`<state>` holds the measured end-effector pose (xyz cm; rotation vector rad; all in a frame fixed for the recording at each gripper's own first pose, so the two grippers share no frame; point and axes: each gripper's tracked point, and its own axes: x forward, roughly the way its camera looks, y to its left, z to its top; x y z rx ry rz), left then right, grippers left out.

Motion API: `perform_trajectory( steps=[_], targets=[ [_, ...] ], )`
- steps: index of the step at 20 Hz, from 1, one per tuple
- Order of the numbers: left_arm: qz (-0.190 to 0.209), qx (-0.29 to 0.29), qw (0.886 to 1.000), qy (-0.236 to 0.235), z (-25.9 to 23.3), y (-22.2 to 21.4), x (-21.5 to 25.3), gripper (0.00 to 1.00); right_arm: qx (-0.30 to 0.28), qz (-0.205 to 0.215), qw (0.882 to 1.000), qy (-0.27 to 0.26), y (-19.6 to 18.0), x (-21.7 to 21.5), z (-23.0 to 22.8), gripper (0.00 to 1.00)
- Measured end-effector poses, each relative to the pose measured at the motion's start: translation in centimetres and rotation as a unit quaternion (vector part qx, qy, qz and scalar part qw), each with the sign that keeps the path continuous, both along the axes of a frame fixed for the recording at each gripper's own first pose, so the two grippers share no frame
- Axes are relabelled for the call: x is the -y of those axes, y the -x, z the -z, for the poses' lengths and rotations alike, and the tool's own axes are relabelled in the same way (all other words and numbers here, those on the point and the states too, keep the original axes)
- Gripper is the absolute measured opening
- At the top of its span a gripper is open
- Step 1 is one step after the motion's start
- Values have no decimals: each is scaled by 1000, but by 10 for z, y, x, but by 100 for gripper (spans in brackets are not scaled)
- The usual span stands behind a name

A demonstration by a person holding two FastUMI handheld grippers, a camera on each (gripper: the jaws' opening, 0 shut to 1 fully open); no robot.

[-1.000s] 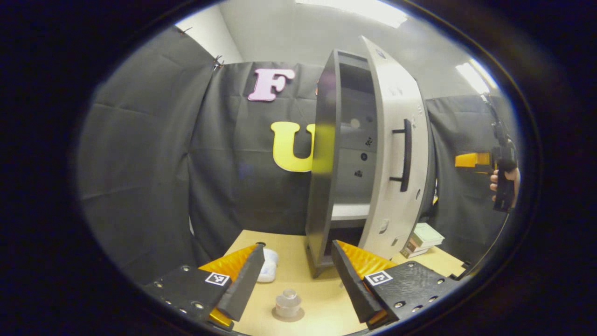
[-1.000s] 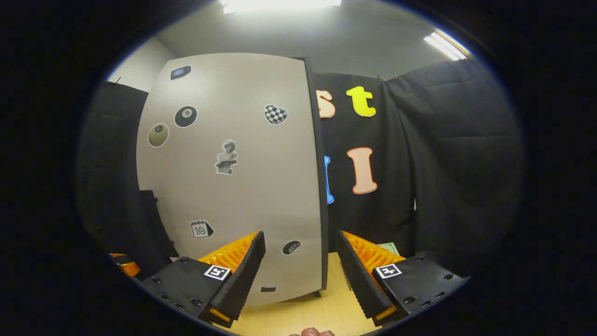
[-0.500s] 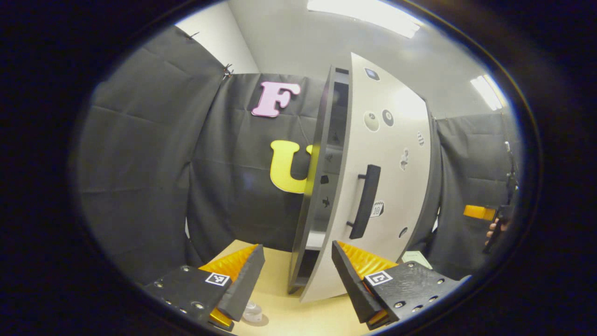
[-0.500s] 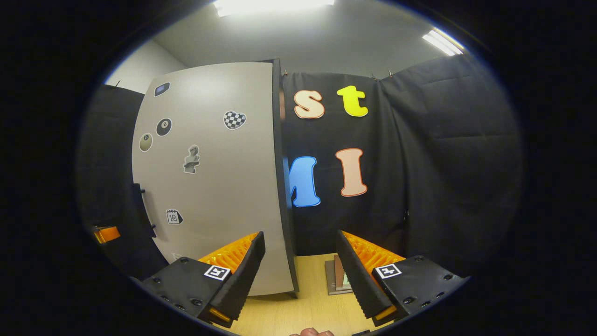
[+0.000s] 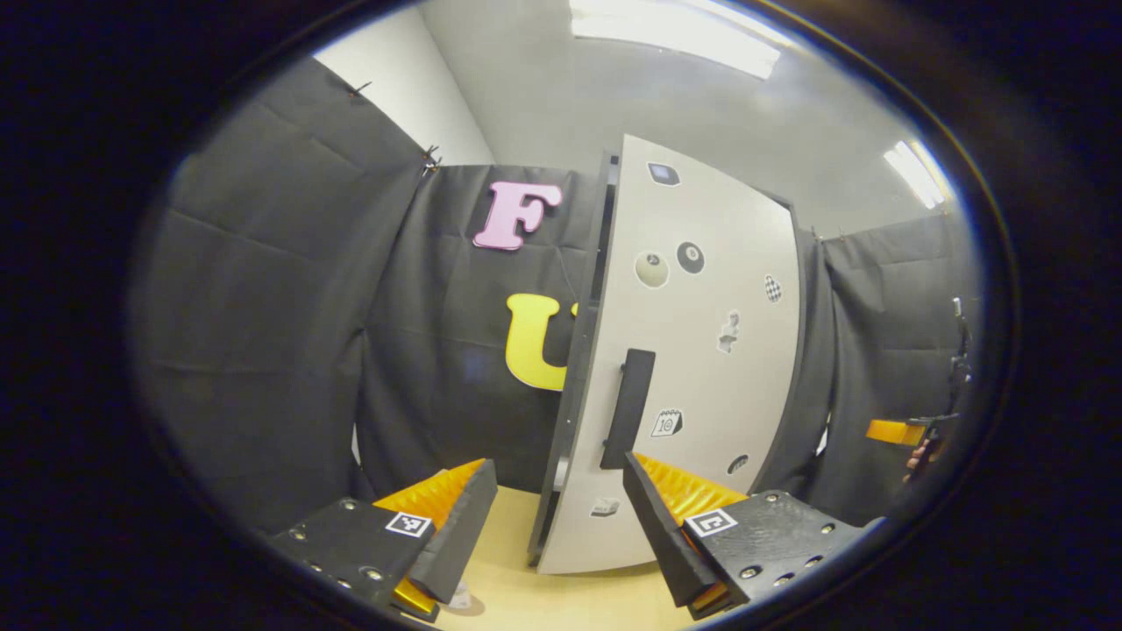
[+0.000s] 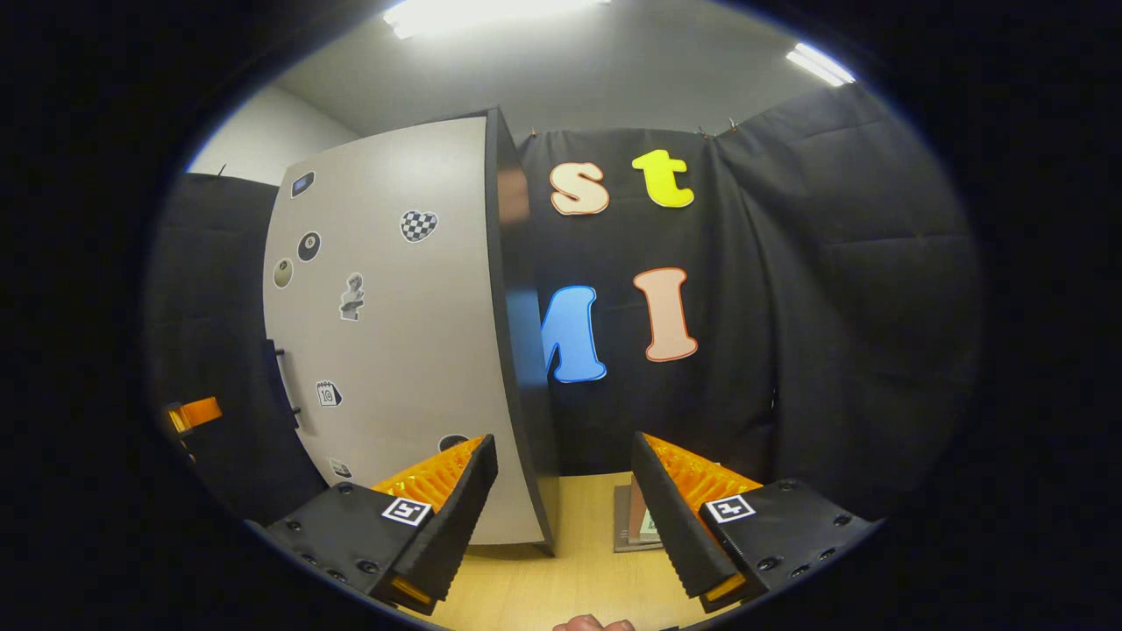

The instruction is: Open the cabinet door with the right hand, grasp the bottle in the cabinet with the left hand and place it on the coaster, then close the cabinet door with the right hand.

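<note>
In the left gripper view, the cabinet [image 5: 605, 368] is seen standing upright on the far part of the wooden surface [image 5: 570, 600], with its door [image 5: 701, 350] almost shut: only a narrow dark gap is left along the door's left edge, next to the cabinet's dark side panel. Bare surface lies between the cabinet's foot and the left claw [image 5: 552, 526]. That claw is released, its two fingers spread wide with nothing between them. At the bottom edge, beside the left finger, a small pale object on a round shadow is glimpsed; whether it is the bottle on the coaster cannot be told. The right claw [image 5: 894, 431] is seen at the far right, well apart from the door, gripped by a hand [image 5: 919, 457].

The door is light grey and flat, with one black vertical handle [image 5: 628, 407] near its left edge. Seven stickers can be counted on its face.

In the right gripper view, the right claw [image 6: 565, 517] is released too, its fingers wide apart and empty, held near the door's [image 6: 394, 350] right edge without touching it. Open surface [image 6: 570, 587] lies in front. A small flat item [image 6: 635, 526] lies on the surface between the fingers, farther off. The left claw [image 6: 195, 414] shows at the far left, beyond the handle [image 6: 282, 386].
</note>
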<state>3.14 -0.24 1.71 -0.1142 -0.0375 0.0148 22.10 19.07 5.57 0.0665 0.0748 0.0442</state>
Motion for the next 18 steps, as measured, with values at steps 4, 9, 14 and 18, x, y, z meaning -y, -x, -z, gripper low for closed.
perform_trajectory(
  steps=[4, 9, 14, 18],
  targets=[
    [15, 4, 1000, -10, -13, 14, 14, 87, 15, -3, 1000, 6, 7, 1, -5, 98],
    [32, 20, 999, -21, -22, 30, 26, 88, 6, -12, 1000, 14, 13, -15, 7, 98],
    [39, 6, 999, -27, -17, 25, 18, 87, -8, 13, 1000, 26, 23, -19, 18, 98],
    [54, 12, 998, -18, -10, 29, 13, 89, 0, 38, 999, 20, 34, -21, 19, 98]
  ],
)
